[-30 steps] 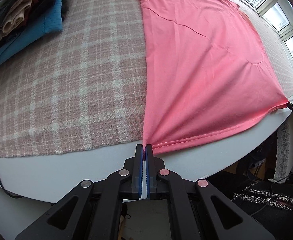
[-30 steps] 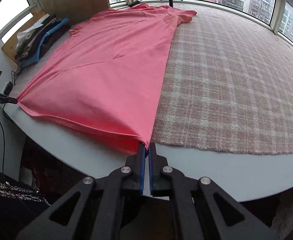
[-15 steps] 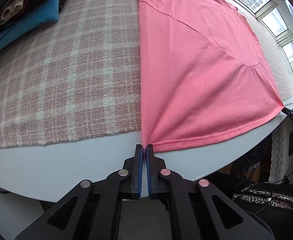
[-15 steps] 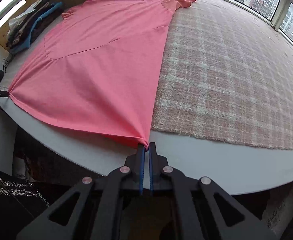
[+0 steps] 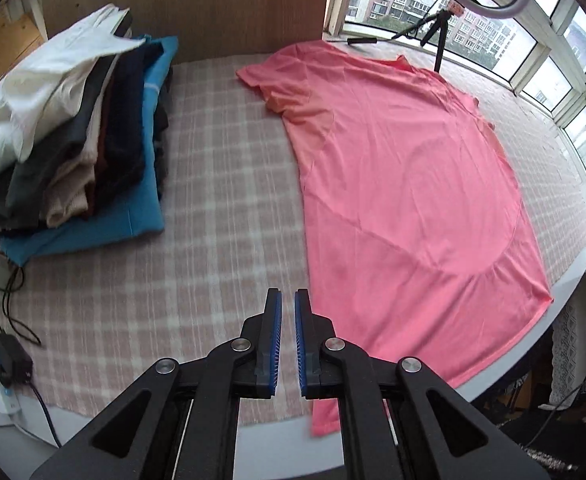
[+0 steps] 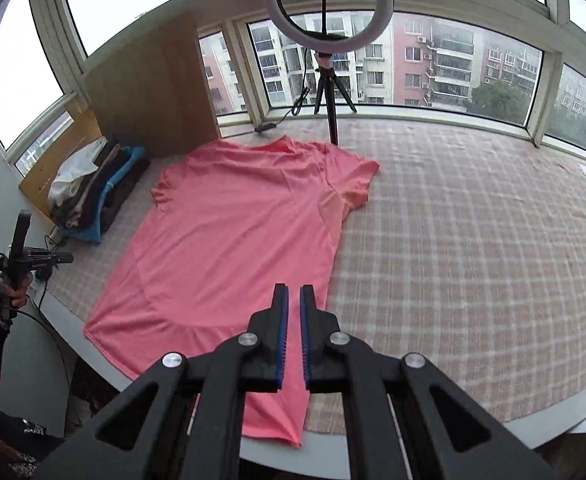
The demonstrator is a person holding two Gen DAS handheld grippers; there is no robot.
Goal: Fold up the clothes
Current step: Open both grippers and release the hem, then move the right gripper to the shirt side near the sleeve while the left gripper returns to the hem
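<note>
A pink T-shirt (image 5: 393, 200) lies spread flat on the plaid cloth (image 5: 213, 220), neck toward the windows, its hem reaching the table's near edge. My left gripper (image 5: 287, 294) hovers above the plaid cloth just left of the shirt's side seam. Its blue pads are almost together, with only a thin slit and nothing between them. In the right wrist view the same T-shirt (image 6: 233, 240) lies below my right gripper (image 6: 293, 288), which hangs over the shirt's right side near the hem, pads likewise nearly together and empty. A hand holds the left gripper (image 6: 23, 224) at the far left.
A stack of folded clothes (image 5: 73, 140) sits at the back left against a wooden panel (image 5: 233, 4). A ring light on a tripod (image 6: 327, 80) stands at the window behind the shirt. A power strip with cables (image 5: 1, 368) lies at the table's left edge.
Both grippers let go of the shirt's hem corners and rose well above the table. The hem now lies loose at the table's edge, and the shirt rests flat.
</note>
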